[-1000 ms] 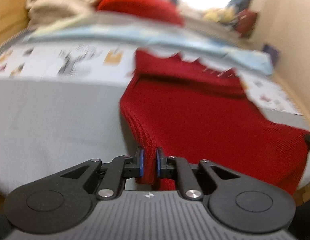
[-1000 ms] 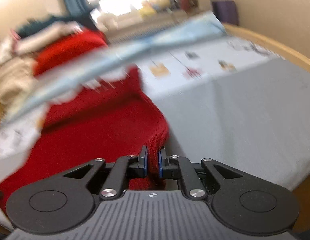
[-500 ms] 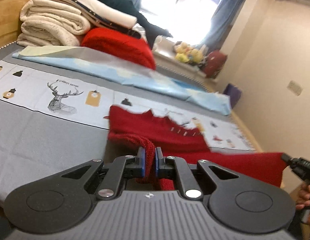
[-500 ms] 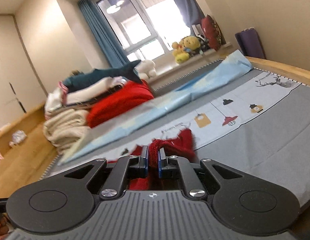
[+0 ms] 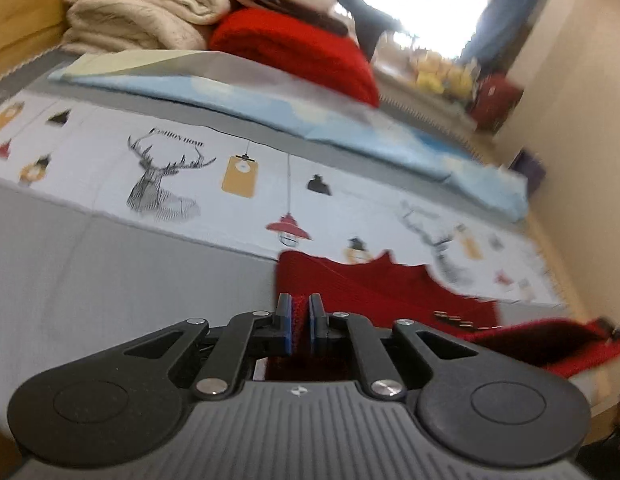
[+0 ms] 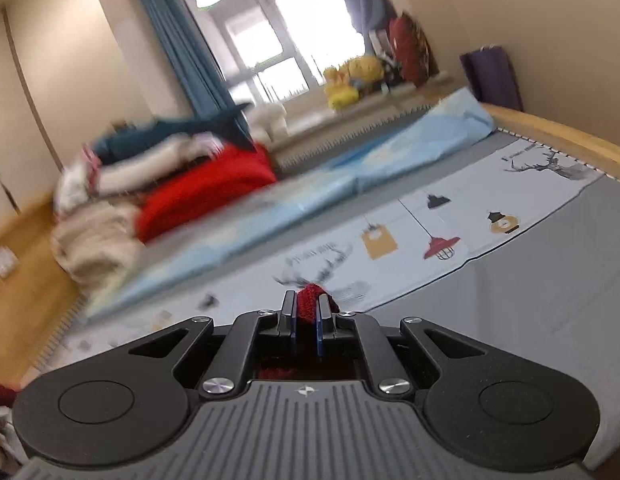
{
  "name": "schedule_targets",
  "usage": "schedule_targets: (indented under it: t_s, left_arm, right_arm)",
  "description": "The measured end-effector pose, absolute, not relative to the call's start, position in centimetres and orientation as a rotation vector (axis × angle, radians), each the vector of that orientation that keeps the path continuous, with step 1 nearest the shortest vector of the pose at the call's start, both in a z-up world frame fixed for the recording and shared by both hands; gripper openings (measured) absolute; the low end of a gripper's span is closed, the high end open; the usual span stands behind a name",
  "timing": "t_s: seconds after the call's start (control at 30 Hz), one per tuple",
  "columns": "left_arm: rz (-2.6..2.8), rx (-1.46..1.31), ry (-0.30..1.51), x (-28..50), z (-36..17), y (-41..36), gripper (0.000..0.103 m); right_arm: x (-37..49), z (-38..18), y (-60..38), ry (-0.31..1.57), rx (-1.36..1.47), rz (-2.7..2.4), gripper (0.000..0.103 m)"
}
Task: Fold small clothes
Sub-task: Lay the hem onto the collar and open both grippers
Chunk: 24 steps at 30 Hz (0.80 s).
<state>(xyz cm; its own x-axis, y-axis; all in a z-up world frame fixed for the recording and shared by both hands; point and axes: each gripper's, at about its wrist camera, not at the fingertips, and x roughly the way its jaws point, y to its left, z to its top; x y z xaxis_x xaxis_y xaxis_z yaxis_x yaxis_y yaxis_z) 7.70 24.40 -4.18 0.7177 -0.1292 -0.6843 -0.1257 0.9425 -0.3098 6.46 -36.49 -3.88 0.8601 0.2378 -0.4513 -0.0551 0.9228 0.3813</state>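
Observation:
A small red knit garment (image 5: 374, 288) is lifted off the grey bed cover (image 5: 89, 272), stretched between both grippers. In the left wrist view my left gripper (image 5: 299, 312) is shut on one corner of it, and the cloth runs off to the right toward the other gripper's tip (image 5: 606, 326). In the right wrist view my right gripper (image 6: 307, 312) is shut on a bunched red corner (image 6: 310, 294); the garment's other parts hang hidden below the gripper body.
A printed white band (image 5: 181, 176) and a light blue sheet (image 5: 269, 108) cross the bed. A pile of folded clothes (image 5: 157, 12) with a red knit (image 5: 301, 48) sits at the far left. A wooden bed rail (image 6: 558, 132) and wall lie to the right.
Both grippers have risen and carried the red garment up off the bed. A second ago it lay spread flat; now only its upper part shows in the left view.

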Motion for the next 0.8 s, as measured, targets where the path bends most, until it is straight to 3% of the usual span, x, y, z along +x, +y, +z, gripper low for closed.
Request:
schedule_targets:
  t_s: [0.17, 0.23, 0.33, 0.47, 0.8]
  left_arm:
    - [0.032, -0.223, 0.755, 13.6, -8.1, 24.0, 0.010]
    - [0.021, -0.271, 0.741, 13.7, -9.1, 24.7, 0.020]
    - [0.034, -0.403, 0.825, 14.1, -11.2, 26.0, 0.025]
    - [0.043, -0.364, 0.913, 15.0, -13.4, 25.6, 0.035]
    - [0.046, -0.466, 1.090, 18.0, -18.0, 25.9, 0.051]
  right_arm:
    - [14.4, -7.4, -35.7, 0.672, 0.271, -0.023, 0.013]
    - [15.2, -8.1, -35.9, 0.670, 0.259, -0.033, 0.017]
    - [15.2, -9.6, -37.3, 0.706, 0.337, -0.047, 0.027]
    - [15.9, -11.7, -38.1, 0.803, 0.395, -0.025, 0.033]
    - [18.3, -16.4, -36.9, 1.001, 0.437, 0.007, 0.042]
